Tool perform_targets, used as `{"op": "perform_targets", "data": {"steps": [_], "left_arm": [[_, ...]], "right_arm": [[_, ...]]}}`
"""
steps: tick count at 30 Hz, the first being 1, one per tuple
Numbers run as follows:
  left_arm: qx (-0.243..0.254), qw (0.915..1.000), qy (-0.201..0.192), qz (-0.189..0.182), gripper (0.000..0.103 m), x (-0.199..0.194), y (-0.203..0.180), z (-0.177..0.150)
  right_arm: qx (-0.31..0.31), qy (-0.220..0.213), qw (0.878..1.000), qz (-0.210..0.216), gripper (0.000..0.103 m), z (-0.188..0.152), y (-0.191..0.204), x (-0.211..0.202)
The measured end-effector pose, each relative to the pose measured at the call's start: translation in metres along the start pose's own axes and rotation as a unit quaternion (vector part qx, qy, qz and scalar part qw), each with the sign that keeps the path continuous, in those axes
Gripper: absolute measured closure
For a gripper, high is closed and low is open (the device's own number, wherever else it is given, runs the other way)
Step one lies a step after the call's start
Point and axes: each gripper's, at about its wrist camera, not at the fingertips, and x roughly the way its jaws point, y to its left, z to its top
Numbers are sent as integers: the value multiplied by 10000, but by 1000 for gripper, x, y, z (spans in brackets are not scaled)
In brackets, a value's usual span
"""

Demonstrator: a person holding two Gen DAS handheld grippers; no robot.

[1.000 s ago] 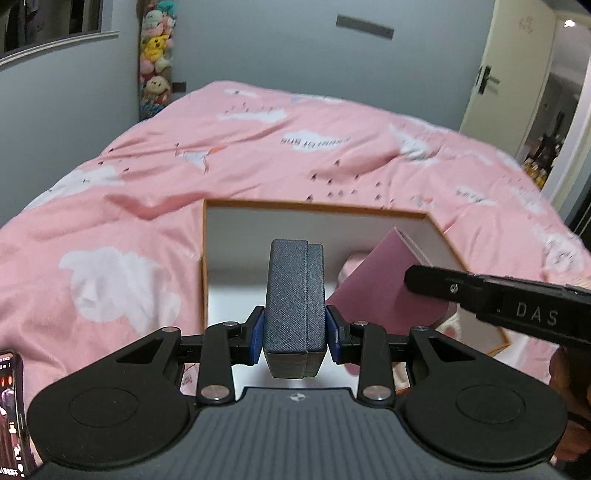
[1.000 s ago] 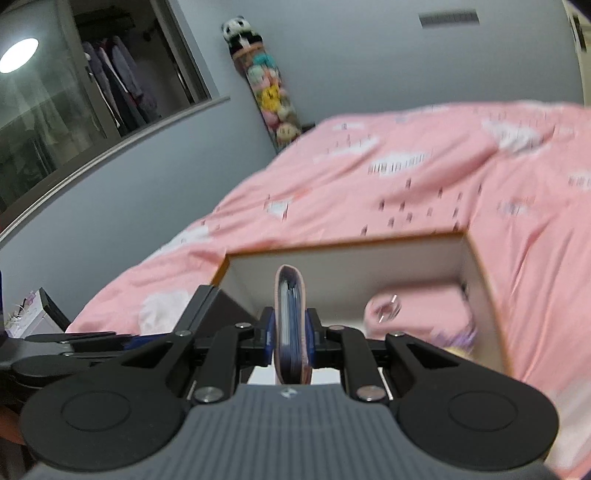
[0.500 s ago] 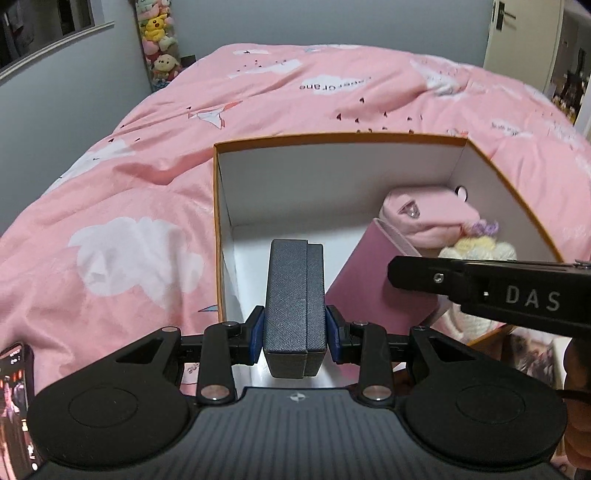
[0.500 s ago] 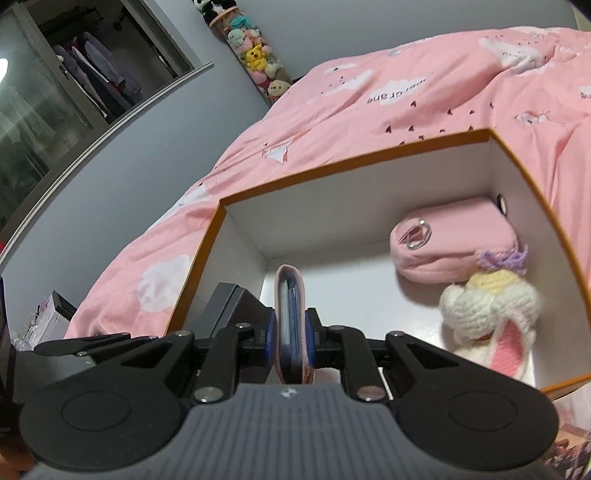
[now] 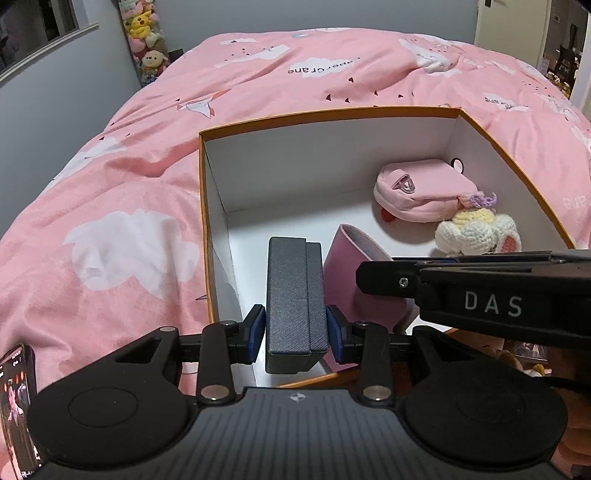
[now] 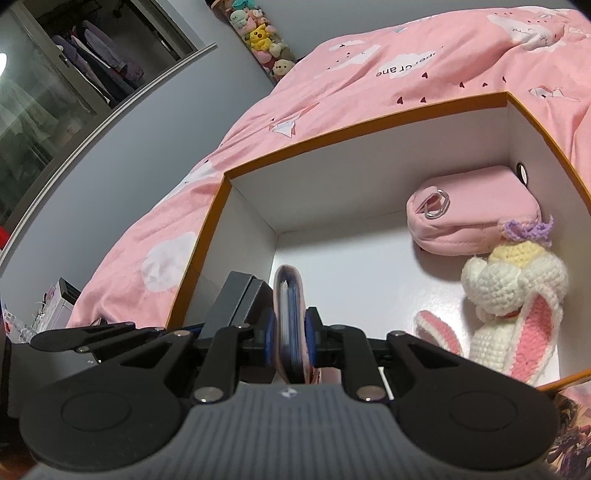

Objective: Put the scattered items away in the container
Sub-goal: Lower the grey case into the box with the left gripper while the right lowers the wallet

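Left wrist view: left gripper [image 5: 295, 328] clamped on a dark grey textured box [image 5: 295, 295], held upright between blue-padded fingers [image 5: 257, 332], fingers closed tight against its sides. Grey box hangs over the near-left part of the orange-rimmed white container [image 5: 332, 155], which sits on a pink bed cover [image 5: 129, 184]. Right gripper [image 5: 480, 291] enters from 3 o'clock, marked "DAS", side-on; pink wallet [image 5: 354, 266] sticks out just beside the grey box at its 3 o'clock. Inside container toward 2 o'clock: pink pouch [image 5: 421, 192] near the far-right corner, crocheted bunny [image 5: 476, 229] touching it on the near side. Phone [image 5: 16, 406] at 8 o'clock edge. Plush toys [image 5: 146, 40] stacked at 11 o'clock against the wall.

Right wrist view: right gripper [image 6: 290, 334] squeezed on the pink wallet [image 6: 290, 314], held edge-up, blue cards visible inside, fingers [image 6: 311, 332] closed on both faces. Wallet is over the container [image 6: 369, 122] near side. Grey box [image 6: 236, 295] and left gripper [image 6: 110, 332] just beside at 9 o'clock. Pink pouch [image 6: 476, 210] at 2 o'clock by the far-right wall, metal ring on its end; bunny [image 6: 513, 295] at 3 o'clock, touching pouch. Bed cover [image 6: 369, 74] beyond; plush toys [image 6: 262, 33] at 12 o'clock.
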Motion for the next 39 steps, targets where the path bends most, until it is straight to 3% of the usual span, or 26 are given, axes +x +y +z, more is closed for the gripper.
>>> {"op": "perform_targets", "data": {"steps": [6, 12, 15, 27, 37, 39], "left_arm": [[-130, 9991, 30, -405, 49, -4, 7, -1], [-163, 9985, -112, -501, 48, -12, 11, -6], [-99, 9985, -290, -455, 41, -21, 12, -10], [-200, 9936, -867, -696, 41, -55, 27, -30], [-240, 9940, -823, -677, 41, -52, 34, -36], [-233, 9943, -800, -665, 41, -50, 34, -36]], "right_arm": [[44, 126, 9999, 69, 83, -1, 0, 4], [4, 191, 9998, 81, 83, 0, 1, 6], [21, 273, 9996, 57, 81, 1, 1, 8], [-169, 572, 9982, 48, 78, 0, 12, 16], [371, 809, 9950, 453, 75, 6, 23, 22], [315, 871, 9950, 371, 75, 5, 25, 26]]}}
